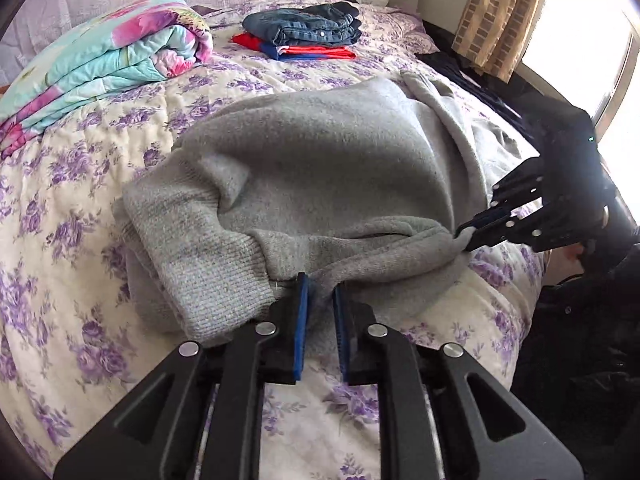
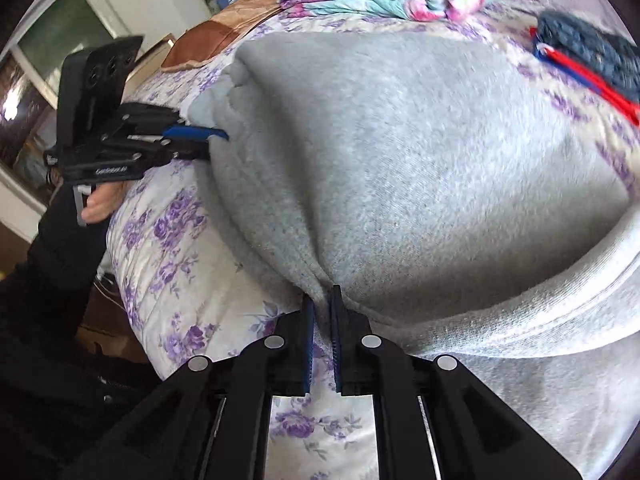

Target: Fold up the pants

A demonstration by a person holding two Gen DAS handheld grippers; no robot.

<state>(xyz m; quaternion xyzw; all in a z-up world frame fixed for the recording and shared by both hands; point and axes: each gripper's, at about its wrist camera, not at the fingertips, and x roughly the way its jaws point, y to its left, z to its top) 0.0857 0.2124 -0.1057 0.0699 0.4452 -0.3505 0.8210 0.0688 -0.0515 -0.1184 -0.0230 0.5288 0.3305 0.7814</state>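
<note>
Home bedroom: quilted bed [image 1: 100,184], curtain [image 1: 492,20]

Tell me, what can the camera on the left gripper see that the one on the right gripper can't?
Only the left wrist view shows the ribbed cuff of the grey pants, the tan curtain and the bright window beside it. Only the right wrist view shows the brown patch at the bed's far edge and the person's black sleeve. Both show the pants pinched by the left gripper and the right gripper, the floral bedspread, the rolled quilt and the folded jeans.
</note>
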